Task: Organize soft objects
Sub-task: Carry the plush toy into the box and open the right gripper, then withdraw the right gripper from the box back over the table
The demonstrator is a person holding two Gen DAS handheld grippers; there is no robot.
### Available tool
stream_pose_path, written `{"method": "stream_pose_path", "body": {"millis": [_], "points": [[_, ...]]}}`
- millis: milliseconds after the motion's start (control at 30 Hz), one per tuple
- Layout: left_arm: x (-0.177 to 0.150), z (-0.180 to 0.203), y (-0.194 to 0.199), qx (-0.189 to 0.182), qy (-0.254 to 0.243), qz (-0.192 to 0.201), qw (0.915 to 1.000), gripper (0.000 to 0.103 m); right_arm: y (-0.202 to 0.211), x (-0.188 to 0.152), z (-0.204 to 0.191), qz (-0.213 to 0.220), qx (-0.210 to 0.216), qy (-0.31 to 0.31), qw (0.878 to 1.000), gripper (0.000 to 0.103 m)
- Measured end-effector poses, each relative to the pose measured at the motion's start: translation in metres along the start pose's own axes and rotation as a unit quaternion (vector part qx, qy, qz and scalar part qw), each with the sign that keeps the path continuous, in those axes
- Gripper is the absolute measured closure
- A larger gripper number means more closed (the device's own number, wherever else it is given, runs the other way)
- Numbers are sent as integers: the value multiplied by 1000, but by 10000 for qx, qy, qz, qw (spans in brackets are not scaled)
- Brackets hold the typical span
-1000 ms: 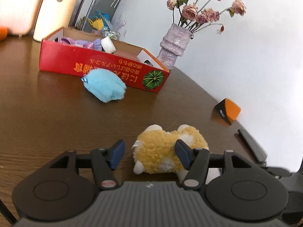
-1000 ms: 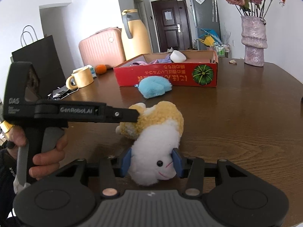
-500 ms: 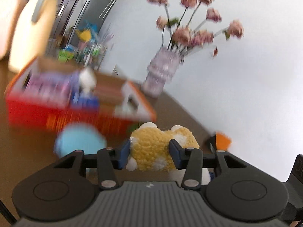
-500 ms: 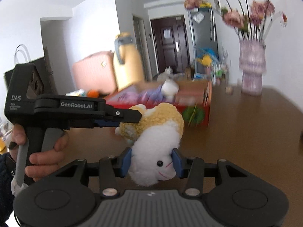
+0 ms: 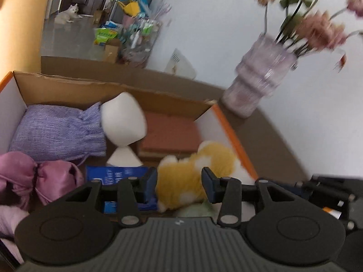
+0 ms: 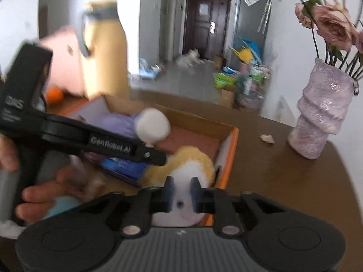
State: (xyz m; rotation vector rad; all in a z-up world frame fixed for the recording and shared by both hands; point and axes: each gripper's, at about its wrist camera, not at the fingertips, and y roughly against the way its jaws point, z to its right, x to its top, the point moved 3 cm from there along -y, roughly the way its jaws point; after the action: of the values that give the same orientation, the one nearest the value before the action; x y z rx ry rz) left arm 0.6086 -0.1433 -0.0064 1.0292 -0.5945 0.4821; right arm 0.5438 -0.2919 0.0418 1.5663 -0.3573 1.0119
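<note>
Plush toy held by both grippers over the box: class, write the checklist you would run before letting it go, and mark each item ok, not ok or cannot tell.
1. Left gripper is clamped on the plush toy's yellow back: ok.
2. Right gripper is clamped on the toy's white face: ok.
3. Toy is over the inside of the box, near its orange-edged right wall: ok.
4. Toy rests on the box bottom: cannot tell.
5. Landing spot has room between the blue packet and the wall: cannot tell, hidden by the toy.
6. Vase stands apart from the box: ok.
</note>
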Motion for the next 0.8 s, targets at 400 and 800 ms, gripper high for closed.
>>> {"method": "stream_pose_path", "body": {"millis": [400,800], "points": [[3,-11,41,578,-503,437,9961,52,-35,1,-8,-482,-218,-230,9983,87],[-24,9,178,1470,-1339,1513,9683,30,68,21,-9,283,-369,-456,9979,51]]}}
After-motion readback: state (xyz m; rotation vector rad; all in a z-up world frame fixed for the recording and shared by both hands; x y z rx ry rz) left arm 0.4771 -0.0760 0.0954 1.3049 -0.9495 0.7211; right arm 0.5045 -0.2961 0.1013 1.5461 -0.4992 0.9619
